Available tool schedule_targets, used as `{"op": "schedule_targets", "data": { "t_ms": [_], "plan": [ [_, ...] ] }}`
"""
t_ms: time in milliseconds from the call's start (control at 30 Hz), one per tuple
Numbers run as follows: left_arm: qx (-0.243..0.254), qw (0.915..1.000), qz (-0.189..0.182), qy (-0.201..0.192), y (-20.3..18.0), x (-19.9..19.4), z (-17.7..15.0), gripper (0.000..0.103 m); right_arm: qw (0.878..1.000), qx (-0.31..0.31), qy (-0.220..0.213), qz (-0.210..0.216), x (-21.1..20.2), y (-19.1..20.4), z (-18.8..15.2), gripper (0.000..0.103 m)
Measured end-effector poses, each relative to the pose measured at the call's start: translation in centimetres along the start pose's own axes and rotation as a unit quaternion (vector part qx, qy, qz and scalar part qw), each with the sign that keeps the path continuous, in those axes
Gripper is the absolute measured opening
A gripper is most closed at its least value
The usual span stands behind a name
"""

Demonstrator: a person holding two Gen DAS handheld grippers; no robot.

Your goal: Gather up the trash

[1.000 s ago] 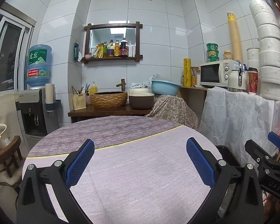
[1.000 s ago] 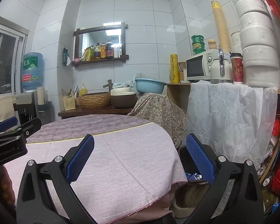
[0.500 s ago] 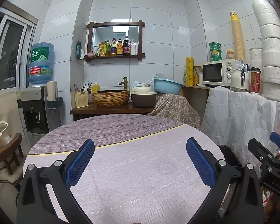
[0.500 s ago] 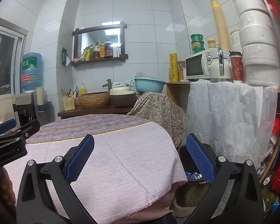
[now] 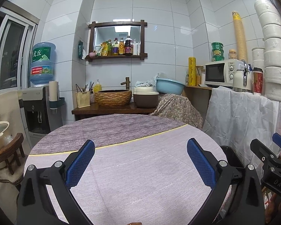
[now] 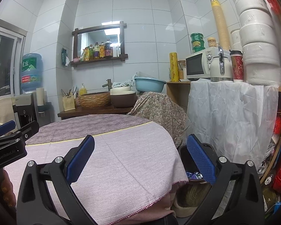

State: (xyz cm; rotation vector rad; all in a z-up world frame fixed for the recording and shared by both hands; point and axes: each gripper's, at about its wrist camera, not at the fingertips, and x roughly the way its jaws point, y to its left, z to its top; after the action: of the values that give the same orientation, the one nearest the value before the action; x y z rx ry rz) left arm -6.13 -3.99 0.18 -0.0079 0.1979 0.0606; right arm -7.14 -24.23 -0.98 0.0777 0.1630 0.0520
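The left gripper (image 5: 140, 161) is held over the round counter (image 5: 133, 183), and its jaws are wide apart with nothing between them. The blue pads (image 5: 80, 166) face each other across a bare stretch of the pinkish tablecloth (image 5: 140, 196). The right gripper (image 6: 140, 159) is held over the right edge of the same counter. Its jaws are wide apart too, and they hold nothing.

In the right wrist view, part of the left gripper shows at the left edge, and a hand (image 6: 3, 191) sits below it. In the left wrist view, part of the right gripper shows at the right edge.

A dark trash bin (image 6: 187, 153) stands on the floor just beside the right side of the counter. Some trash (image 6: 193, 175) lies inside it, small bits with blue and white on them. I cannot tell what the bits are. The far part of the counter has a darker striped cloth (image 5: 110, 129) with a thin yellow line along its edge.

Behind the counter is a dark wooden shelf with a woven basin (image 5: 113, 97) and a brown pot (image 5: 146, 96) with a white lid. A light blue bowl (image 5: 169, 86) rests on a flowery cloth (image 5: 176, 108) next to them. A water cooler (image 5: 40, 86) with a big blue bottle stands at the left. A white microwave (image 5: 223, 73) sits at the right on a stand covered in white cloth. Tall stacks of white bowls (image 5: 273, 56) rise beside it. Bottles (image 5: 119, 47) stand in a row on a wall shelf under a mirror.
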Motion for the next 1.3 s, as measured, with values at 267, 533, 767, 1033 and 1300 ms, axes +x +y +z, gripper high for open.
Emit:
{"op": "schedule_targets", "data": {
  "t_ms": [267,533,767,1033,1300],
  "plan": [
    [-0.001,1.0000,-0.001,0.001,0.7,0.0,-0.1,0.098,1.000,-0.001,0.002,0.000,0.0,0.1,-0.2,0.097],
    [-0.002,1.0000,0.001,0.003,1.0,-0.1,-0.1,0.098,1.000,-0.002,0.002,0.000,0.0,0.1,-0.1,0.097],
    [-0.005,0.9999,0.000,0.010,1.5,0.2,0.0,0.098,1.000,-0.001,0.003,0.001,0.0,0.2,-0.3,0.097],
    [-0.002,0.9999,-0.002,0.011,1.4,0.2,0.0,0.098,1.000,-0.001,0.005,0.001,0.1,0.3,-0.4,0.097],
    [-0.009,0.9998,-0.003,0.019,1.8,0.6,-0.1,0.098,1.000,0.003,0.006,0.000,0.1,0.3,-0.4,0.097]
  ]
}}
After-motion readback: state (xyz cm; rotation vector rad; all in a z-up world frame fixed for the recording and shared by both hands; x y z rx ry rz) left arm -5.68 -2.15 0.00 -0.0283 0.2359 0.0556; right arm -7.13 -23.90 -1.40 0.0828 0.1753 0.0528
